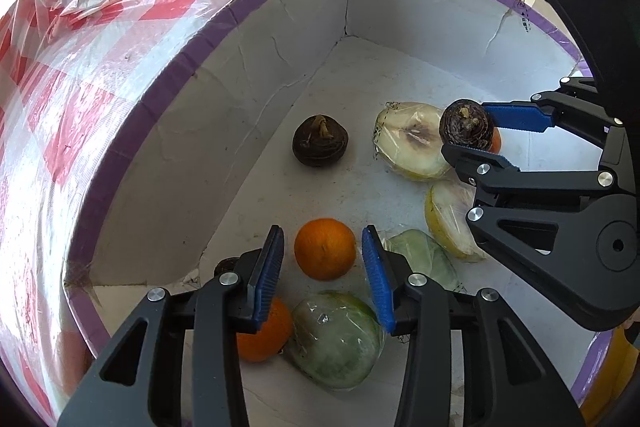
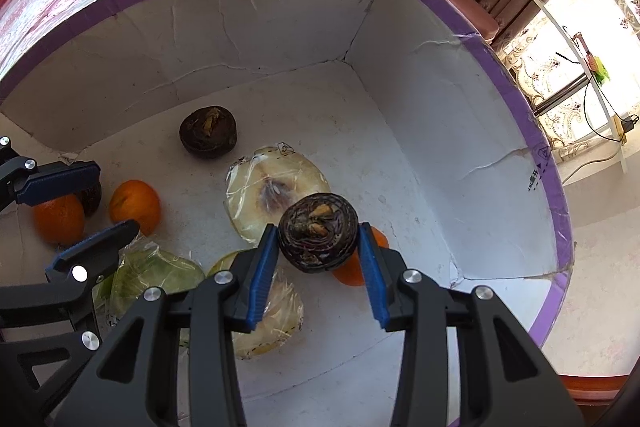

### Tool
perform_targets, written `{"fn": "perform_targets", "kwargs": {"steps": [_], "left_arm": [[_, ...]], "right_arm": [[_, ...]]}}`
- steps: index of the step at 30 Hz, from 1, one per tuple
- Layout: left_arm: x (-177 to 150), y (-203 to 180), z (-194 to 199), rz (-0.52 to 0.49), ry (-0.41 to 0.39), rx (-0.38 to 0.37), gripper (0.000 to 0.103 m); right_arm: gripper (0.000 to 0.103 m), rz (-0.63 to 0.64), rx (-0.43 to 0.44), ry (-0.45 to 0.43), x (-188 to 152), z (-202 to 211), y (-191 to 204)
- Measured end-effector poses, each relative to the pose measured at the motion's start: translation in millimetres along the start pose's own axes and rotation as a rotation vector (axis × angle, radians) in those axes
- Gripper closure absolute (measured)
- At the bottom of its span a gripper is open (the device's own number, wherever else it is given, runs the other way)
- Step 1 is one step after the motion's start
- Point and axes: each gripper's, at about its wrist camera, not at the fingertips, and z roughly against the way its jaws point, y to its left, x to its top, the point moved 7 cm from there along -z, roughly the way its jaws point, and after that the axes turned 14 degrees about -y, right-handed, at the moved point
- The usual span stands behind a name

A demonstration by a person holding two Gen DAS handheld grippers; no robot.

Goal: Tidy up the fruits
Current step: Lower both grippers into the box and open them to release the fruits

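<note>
Left wrist view: left gripper (image 1: 323, 255) stood slightly parted astride an orange (image 1: 325, 249) on the floor of the white, purple-rimmed box (image 1: 256, 87), pads just clear of the peel. A second orange (image 1: 266, 333) and a wrapped green fruit (image 1: 336, 341) lay below; a loose water chestnut (image 1: 320, 141) sat farther back. Right wrist view: right gripper (image 2: 319, 245) was clamped on a dark water chestnut (image 2: 318, 237), above a wrapped pear half (image 2: 276, 193).

bare floor by far box (image 1: 224, 23) walls, fruit halves (image 2: 276, 195) crowding near side
</note>
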Motion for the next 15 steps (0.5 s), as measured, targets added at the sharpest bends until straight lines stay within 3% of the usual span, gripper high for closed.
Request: {"fn": "perform_targets", "kwargs": {"steps": [4,7,15], "left_arm": [[1,0,1,0.003,-0.008,-0.002,0.053],[2,1,5,0.007,-0.028,-0.004,0.041],[3,8,14,0.039,-0.059,-0.007,0.033]], "right_arm": [[0.06,-0.007,0.001,-0.004,0,1,-2],[0.049,-0.003,-0.003,-0.016,1,3,-4],[0.038,-0.034,-0.023,-0.056,5,11,-13]]}}
